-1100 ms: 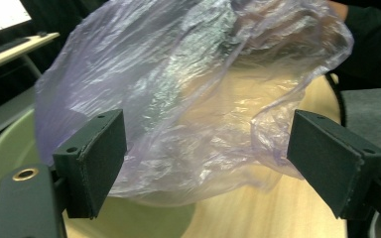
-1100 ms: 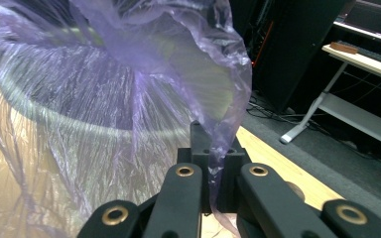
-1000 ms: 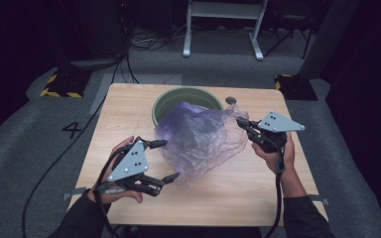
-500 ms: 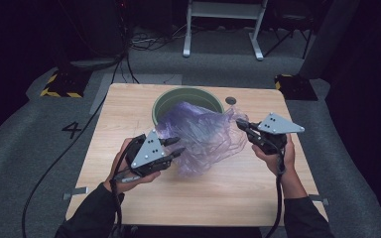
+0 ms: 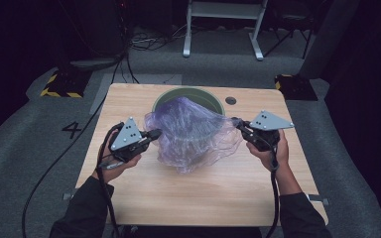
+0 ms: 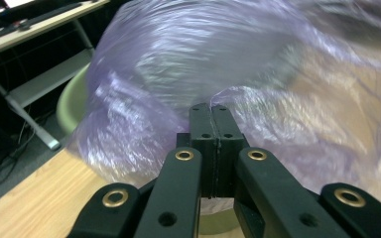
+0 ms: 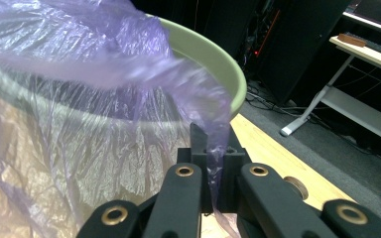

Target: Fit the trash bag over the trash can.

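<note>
A crinkled, see-through purple plastic bag (image 5: 191, 131) billows over a round green bin (image 5: 188, 91) at the back middle of the wooden table (image 5: 203, 198). My left gripper (image 5: 158, 133) is at the bag's left side. Its jaws have just been closing and now stand shut on a fold of the bag (image 6: 178, 64), pinched at the left gripper's tips (image 6: 212, 109), with the bin (image 6: 72, 106) behind. My right gripper (image 5: 235, 121) is shut on the bag's right edge. In the right gripper view the film (image 7: 79, 99) runs down between the right gripper's tips (image 7: 211, 144), in front of the bin's rim (image 7: 213, 59).
A small dark round hole (image 5: 230, 100) lies in the tabletop right of the bin. Beyond the table stand a white desk frame (image 5: 223, 29) and cables on grey carpet. A yellow-black striped block (image 5: 59, 84) sits on the floor at the left.
My left gripper moved up and to the right from the table's front left to the bag, and its jaws shut on the film. The bag spread wider to the left. The right gripper stayed put.
</note>
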A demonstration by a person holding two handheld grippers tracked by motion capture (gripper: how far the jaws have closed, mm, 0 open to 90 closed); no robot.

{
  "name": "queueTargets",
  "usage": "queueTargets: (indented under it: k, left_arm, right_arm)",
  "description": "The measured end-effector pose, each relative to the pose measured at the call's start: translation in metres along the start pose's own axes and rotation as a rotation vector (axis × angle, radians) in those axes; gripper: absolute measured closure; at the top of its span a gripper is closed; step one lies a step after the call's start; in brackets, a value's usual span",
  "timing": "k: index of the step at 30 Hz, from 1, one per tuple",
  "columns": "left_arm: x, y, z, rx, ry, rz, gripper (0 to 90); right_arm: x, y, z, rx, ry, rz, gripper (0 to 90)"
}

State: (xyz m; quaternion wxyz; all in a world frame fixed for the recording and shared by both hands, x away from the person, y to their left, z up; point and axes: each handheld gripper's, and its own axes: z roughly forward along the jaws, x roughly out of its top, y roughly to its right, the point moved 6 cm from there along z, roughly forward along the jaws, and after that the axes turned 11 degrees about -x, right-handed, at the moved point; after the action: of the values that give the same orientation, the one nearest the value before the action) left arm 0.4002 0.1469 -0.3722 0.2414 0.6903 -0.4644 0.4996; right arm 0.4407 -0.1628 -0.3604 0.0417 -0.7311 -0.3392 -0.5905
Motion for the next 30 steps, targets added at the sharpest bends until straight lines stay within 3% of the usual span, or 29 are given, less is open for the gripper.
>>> queueTargets:
  k: [2, 3, 5, 6, 8, 10, 12, 17, 23, 24, 26, 29, 30]
  left_arm:
    - [-0.004, -0.009, -0.001, 0.02, 0.008, -0.025, 89.3]
    - [-0.007, -0.014, -0.003, 0.019, 0.024, -0.056, 85.6]
    - [-0.009, -0.013, -0.007, -0.008, 0.058, -0.07, 76.3]
    - [-0.01, -0.012, -0.009, 0.001, 0.063, -0.074, 62.7]
    - [-0.011, -0.005, -0.015, -0.02, 0.064, -0.077, 40.1]
    - [-0.012, 0.003, -0.023, -0.012, 0.065, -0.054, 26.4]
    - [-0.011, 0.013, -0.031, -0.021, 0.06, -0.035, 19.5]
    - [-0.002, 0.046, -0.041, -0.058, 0.06, 0.039, 15.5]
    - [0.015, 0.075, -0.024, -0.115, 0.03, 0.128, 15.1]
    - [0.017, 0.076, -0.018, -0.121, 0.014, 0.146, 15.2]
    - [0.02, 0.074, -0.006, -0.082, -0.012, 0.168, 16.6]
    - [0.019, 0.066, 0.009, -0.04, -0.072, 0.157, 35.5]
    - [0.019, 0.064, 0.012, -0.046, -0.085, 0.164, 41.0]
  right_arm:
    - [0.0, 0.0, 0.004, -0.008, -0.012, -0.019, 89.9]
    - [0.0, 0.0, 0.006, -0.012, -0.021, -0.022, 89.9]
    - [-0.001, 0.0, 0.009, -0.012, -0.03, -0.023, 89.9]
    - [-0.002, 0.0, 0.009, -0.01, -0.028, -0.018, 89.9]
    - [-0.003, 0.0, 0.008, -0.009, -0.027, -0.009, 90.0]
    - [-0.004, 0.0, 0.005, -0.013, -0.03, -0.006, 90.0]
    - [-0.003, -0.001, 0.003, -0.018, -0.032, -0.011, 90.0]
    - [0.0, -0.002, -0.001, -0.033, -0.04, -0.006, 89.9]
    - [0.007, -0.005, -0.001, -0.037, -0.041, -0.012, 89.2]
    - [0.008, -0.006, 0.0, -0.039, -0.04, -0.014, 89.1]
    - [0.01, -0.007, 0.001, -0.032, -0.042, -0.012, 88.8]
    - [0.011, -0.007, 0.003, -0.023, -0.042, -0.01, 88.3]
    - [0.011, -0.007, 0.003, -0.02, -0.044, -0.009, 88.2]
